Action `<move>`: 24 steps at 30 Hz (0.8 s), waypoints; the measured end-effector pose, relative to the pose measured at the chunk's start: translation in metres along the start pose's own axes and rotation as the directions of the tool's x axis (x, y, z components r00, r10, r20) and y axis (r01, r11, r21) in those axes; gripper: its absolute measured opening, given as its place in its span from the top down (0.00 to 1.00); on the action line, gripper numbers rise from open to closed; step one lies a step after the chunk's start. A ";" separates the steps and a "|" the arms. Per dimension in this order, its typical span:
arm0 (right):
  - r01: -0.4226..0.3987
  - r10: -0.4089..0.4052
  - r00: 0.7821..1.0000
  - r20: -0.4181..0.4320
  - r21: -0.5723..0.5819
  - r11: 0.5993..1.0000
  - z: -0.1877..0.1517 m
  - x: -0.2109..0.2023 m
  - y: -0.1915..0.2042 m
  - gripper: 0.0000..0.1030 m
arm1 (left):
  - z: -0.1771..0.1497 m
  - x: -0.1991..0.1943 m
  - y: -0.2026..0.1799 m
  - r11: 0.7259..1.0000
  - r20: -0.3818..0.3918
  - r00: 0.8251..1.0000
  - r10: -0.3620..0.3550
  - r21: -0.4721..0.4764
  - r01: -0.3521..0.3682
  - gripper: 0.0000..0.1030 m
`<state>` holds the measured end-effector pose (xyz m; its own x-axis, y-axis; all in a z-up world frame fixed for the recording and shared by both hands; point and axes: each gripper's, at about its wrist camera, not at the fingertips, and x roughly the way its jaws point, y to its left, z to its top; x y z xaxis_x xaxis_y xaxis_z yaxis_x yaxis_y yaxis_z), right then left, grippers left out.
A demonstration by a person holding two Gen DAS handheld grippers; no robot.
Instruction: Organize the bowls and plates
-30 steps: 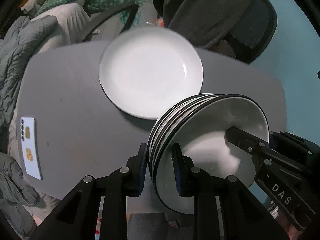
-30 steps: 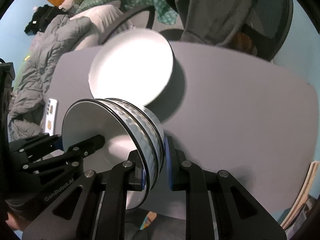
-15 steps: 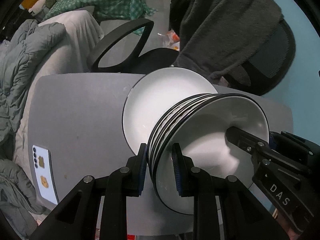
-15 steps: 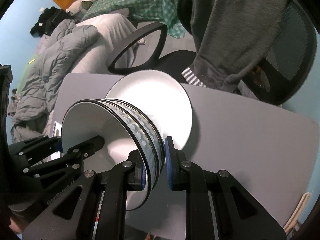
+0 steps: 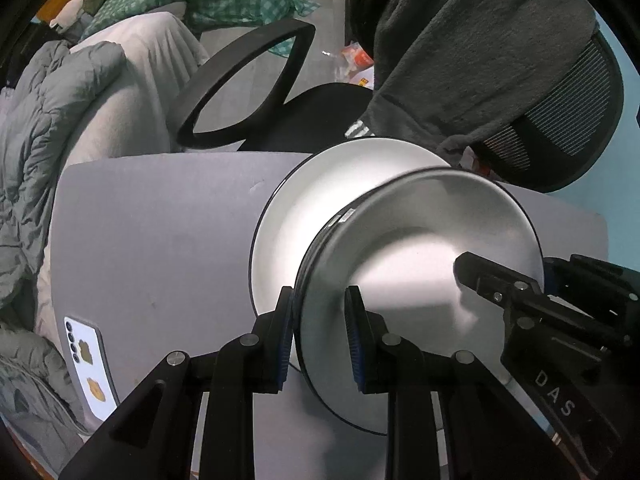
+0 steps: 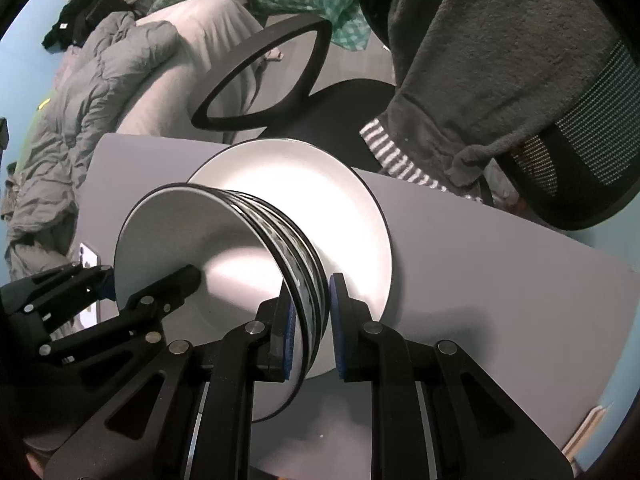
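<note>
Both grippers, left [image 5: 318, 334] and right [image 6: 312, 326], are clamping opposite rims of the bowls [image 6: 200, 264] above the plate [image 6: 352, 216].
Bowls are hanging over the table's [image 5: 160, 220] far edge; uneven release risks tipping them.

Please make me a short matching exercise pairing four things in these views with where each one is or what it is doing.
Things:
1. stack of bowls
2. large plate
3. phone
4. grey garment

Places or states:
A. draped over the chair back
B. lying flat near the table edge
C. gripped at opposite rims by both grippers
D. flat on the table beneath the stack

Pairs: 1-C, 2-D, 3-B, 4-A
</note>
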<state>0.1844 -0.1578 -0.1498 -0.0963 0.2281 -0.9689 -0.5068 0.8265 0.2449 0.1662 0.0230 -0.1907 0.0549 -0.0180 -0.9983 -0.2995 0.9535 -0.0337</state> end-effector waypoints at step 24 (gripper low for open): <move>0.160 -0.158 0.977 0.142 -0.004 0.987 -0.004 -0.067 0.012 0.57 | -0.013 -0.092 0.004 1.000 0.196 0.980 0.016 0.006 -0.017 0.61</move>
<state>0.1812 -0.1652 -0.0825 0.1078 0.1659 -0.9802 -0.5191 0.8503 0.0869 0.1477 0.0245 -0.0992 0.2360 0.0566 -0.9701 -0.2947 0.9555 -0.0160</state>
